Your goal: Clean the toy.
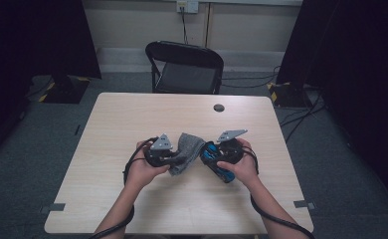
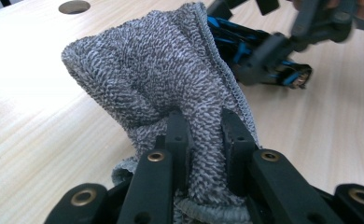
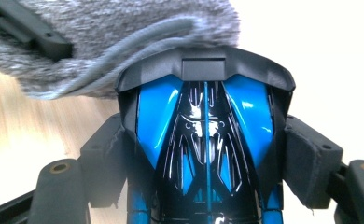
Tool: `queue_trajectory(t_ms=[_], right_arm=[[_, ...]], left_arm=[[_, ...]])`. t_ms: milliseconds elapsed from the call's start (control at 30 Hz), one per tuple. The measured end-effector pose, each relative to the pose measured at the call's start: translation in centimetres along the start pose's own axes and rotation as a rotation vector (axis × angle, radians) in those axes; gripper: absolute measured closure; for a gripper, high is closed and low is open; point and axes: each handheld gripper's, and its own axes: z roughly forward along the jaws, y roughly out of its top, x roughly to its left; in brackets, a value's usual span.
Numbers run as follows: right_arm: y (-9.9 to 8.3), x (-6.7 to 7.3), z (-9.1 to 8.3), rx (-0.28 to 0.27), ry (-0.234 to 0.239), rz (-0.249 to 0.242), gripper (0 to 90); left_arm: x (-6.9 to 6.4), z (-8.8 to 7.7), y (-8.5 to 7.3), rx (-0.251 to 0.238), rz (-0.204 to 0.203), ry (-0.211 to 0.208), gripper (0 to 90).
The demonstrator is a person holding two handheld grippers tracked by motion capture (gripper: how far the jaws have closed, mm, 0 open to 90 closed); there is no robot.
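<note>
We've got the blue and black toy car clamped across its body by the right gripper, jaws spread wide around its flanks with the pads pressed to both sides, and it sits just in front of the person, a little above the light wooden table, well on the near side of the table's round cable hole. Against the car's end we have the grey terry cloth, pinched tight in the narrow jaws of the left gripper, a fold of it bunched between the pads. In the right gripper view the cloth's hem lies right over the car's dark end lip, touching it, so we judge this to be a wiping pass on the car's shell. To do it well, we'd keep the car steady and let the cloth hand do the travelling, dragging the loose flap along the glossy blue panels instead of the bunched knot at the jaws. We'd also keep the left jaws themselves off the car, since hard plastic could scuff it. The pinch looks shallow enough that a hard tug might pull the cloth free, so light strokes.
</note>
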Motion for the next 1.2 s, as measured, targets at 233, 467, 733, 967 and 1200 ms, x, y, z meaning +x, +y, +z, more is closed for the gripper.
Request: queue_trajectory(t_ms=[233, 467, 733, 967, 1200], right_arm=[[0.3, -0.1, -0.5, -0.021, -0.011, 0.008, 26.0], [0.3, -0.3, -0.9, -0.033, -0.003, 0.013, 26.0], [0.4, 0.0, -0.9, -0.035, 0.01, 0.009, 26.0], [0.6, 0.7, -0.6, -0.031, 0.032, -0.005, 26.0], [0.8, 1.0, -0.7, -0.038, 0.048, -0.013, 26.0]], left_arm=[[-0.5, -1.4, -0.4, 0.017, 0.02, -0.013, 76.2], [0.4, -3.0, -1.0, 0.016, -0.001, 0.03, 76.2], [2.6, -3.7, -0.2, -0.029, -0.042, 0.125, 75.8], [3.2, -1.5, 2.0, -0.023, -0.039, 0.131, 75.8], [2.3, 1.6, 2.9, 0.016, -0.009, 0.088, 75.7]])
